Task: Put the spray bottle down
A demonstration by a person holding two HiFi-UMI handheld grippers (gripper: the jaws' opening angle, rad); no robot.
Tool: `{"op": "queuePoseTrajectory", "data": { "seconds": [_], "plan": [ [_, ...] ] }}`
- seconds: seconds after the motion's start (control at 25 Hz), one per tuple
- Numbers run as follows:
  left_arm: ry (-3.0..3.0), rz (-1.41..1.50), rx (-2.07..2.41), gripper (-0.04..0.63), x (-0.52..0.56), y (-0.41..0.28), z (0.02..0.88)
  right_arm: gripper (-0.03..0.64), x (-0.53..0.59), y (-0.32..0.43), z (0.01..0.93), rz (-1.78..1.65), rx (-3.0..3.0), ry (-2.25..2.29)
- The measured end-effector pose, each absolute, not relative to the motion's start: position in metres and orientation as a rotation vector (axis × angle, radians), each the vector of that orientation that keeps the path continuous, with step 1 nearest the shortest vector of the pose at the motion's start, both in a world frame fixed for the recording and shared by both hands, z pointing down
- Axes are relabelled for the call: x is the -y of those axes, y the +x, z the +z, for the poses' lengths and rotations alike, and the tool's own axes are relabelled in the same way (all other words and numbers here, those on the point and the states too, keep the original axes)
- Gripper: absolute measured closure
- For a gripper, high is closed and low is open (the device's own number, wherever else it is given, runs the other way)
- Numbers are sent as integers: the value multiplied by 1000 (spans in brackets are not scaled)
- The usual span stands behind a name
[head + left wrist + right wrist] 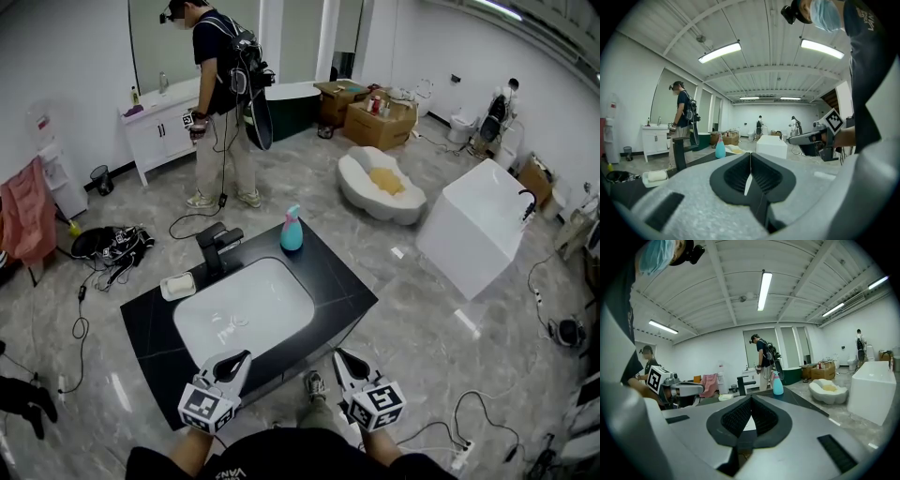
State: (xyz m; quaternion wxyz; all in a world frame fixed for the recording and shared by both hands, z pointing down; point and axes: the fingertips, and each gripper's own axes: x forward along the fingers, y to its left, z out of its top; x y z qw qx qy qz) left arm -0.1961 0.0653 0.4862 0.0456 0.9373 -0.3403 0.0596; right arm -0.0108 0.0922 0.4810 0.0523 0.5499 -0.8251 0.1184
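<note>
We stand at the near edge of the black counter (pixel 337 281), its white basin (pixel 244 309) just ahead. Our left gripper (pixel 238 359) and right gripper (pixel 339 357) hang low there, jaws pressed together on nothing, apparently finished. The spray bottle (pixel 292 230) stands upright on the counter's far edge, well apart from both, so we judge it set down.

A turquoise spray bottle (pixel 292 231) with a pink head stands at twelve o'clock on the black worktop (pixel 342 286), whose basin (pixel 244 309) is white and tap (pixel 217 246) black. The grey left tool (pixel 240 358) and right tool (pixel 340 356) carry black pads and black-and-white square markers. The floor (pixel 422 309) is grey-veined marble; a pink cloth (pixel 26 214) hangs at nine o'clock.
</note>
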Motion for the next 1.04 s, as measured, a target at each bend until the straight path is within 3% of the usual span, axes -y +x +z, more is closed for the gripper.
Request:
{"op": "queuePoseTrajectory", "data": {
  "seconds": [1.04],
  "plan": [
    [2884, 232, 1004, 575, -102, -209, 493, 615, -129, -24, 487, 351, 2462, 1708]
  ]
}}
